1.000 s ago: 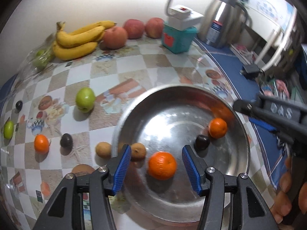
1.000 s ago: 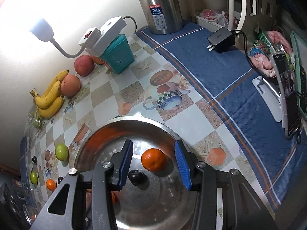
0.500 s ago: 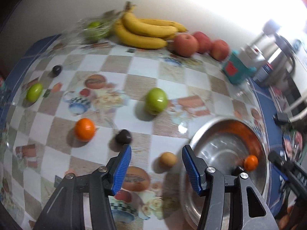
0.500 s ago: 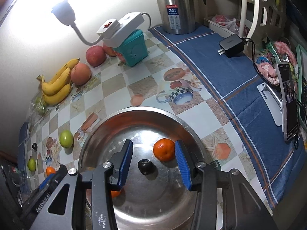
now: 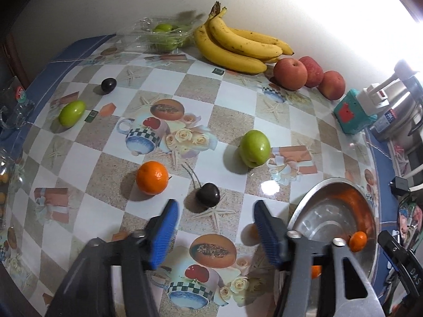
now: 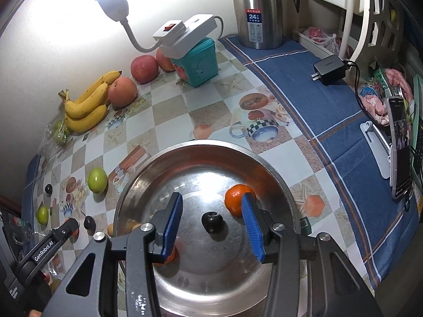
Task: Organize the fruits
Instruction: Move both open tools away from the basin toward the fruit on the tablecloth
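My left gripper (image 5: 215, 218) is open and empty, just short of a dark cherry (image 5: 208, 198) with a stem on the table. An orange (image 5: 152, 177) lies left of it and a green apple (image 5: 254, 148) behind it. A small brown fruit (image 5: 250, 233) sits by the right finger. The steel bowl (image 5: 304, 212) stands at the right. My right gripper (image 6: 211, 218) is open and empty above the bowl (image 6: 164, 158), which holds an orange (image 6: 236, 202), a dark cherry (image 6: 211, 222) and a partly hidden orange (image 6: 169, 256).
Bananas (image 5: 238, 47), red apples (image 5: 290, 72) and a clear box of green fruit (image 5: 164, 35) line the back wall. A green fruit (image 5: 72, 113) and a dark fruit (image 5: 109, 85) lie far left. A teal box (image 6: 198, 63), lamp, thermos (image 6: 257, 10) and charger (image 6: 329, 70) stand behind the bowl.
My left gripper has swung left from over the bowl to the table and closed in on the cherry. My right gripper has stayed over the bowl, drawing back slightly.
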Demonstrator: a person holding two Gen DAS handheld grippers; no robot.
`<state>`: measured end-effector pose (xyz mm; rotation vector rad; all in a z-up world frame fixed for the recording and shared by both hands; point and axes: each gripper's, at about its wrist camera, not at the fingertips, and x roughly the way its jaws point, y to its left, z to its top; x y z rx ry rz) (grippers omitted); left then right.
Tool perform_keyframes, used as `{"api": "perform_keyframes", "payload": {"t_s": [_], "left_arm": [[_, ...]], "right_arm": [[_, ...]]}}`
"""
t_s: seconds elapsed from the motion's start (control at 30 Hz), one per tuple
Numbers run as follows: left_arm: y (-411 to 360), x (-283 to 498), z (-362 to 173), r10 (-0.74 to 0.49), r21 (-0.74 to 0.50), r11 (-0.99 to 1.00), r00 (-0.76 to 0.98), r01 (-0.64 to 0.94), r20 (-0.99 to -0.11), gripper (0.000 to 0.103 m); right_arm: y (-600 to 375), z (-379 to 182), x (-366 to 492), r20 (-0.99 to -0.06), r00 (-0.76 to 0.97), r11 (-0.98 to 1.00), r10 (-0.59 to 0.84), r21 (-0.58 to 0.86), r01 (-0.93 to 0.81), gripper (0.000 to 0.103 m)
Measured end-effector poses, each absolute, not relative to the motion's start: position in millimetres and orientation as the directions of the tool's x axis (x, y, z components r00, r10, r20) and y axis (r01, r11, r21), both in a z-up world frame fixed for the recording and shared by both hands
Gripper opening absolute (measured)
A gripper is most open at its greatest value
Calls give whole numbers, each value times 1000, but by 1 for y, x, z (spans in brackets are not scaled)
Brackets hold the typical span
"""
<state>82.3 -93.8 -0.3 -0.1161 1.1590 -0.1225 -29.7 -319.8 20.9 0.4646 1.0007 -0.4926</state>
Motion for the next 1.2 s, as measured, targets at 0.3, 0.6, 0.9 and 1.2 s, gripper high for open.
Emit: {"api": "perform_keyframes", "payload": {"t_s": [0.3,0.6,0.9,1.2], "left_arm": [[-87,83,-13,-96,-113,993,359,-26,-929,87],[-82,83,-20,-75,-99,993,331,-58,-941,101],[-82,83,-21,-65,-91,994,324,-65,-944,103],[-82,82,-26,-50,-75,995,313,-68,-948,103]], "right_arm": [[-319,12,-25,-889,423,807,-173,118,579,77],[-312,5,-22,-899,409,823,-158,109,558,80],[-312,2,-21,-904,395,823,-165,95,560,80],[-311,0,-21,-898,408,821,-165,104,562,103]]}}
